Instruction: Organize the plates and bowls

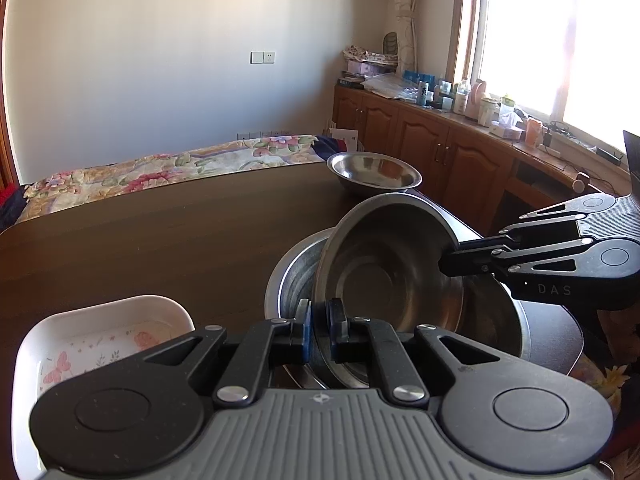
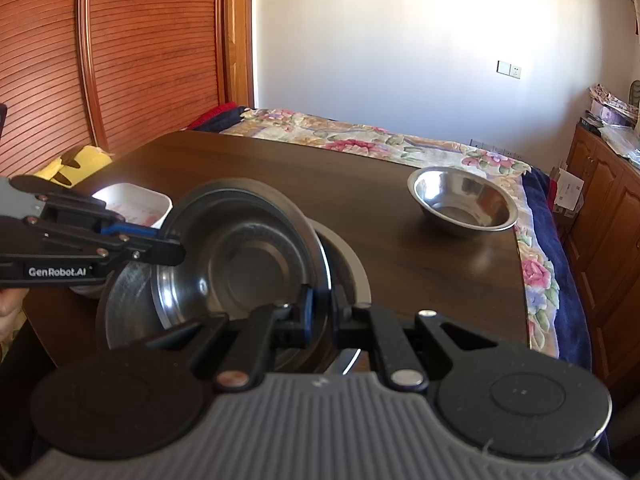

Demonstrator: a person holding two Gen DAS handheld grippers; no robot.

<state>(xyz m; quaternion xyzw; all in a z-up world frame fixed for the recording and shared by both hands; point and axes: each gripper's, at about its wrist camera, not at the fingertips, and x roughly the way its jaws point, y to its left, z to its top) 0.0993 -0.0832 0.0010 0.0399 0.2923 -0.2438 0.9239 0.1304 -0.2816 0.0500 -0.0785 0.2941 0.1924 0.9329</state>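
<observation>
The left gripper (image 1: 320,318) is black, with a ribbed grey housing behind it, two round black caps on either side of that housing, silver pivot screws on the linkage bars and blue pads (image 1: 307,330) inside its fingers. Seen from the left wrist, the right gripper (image 1: 448,258) carries pale "DAS" lettering; seen from the right wrist, the left one reads "GenRobot.AI" in white.
</observation>
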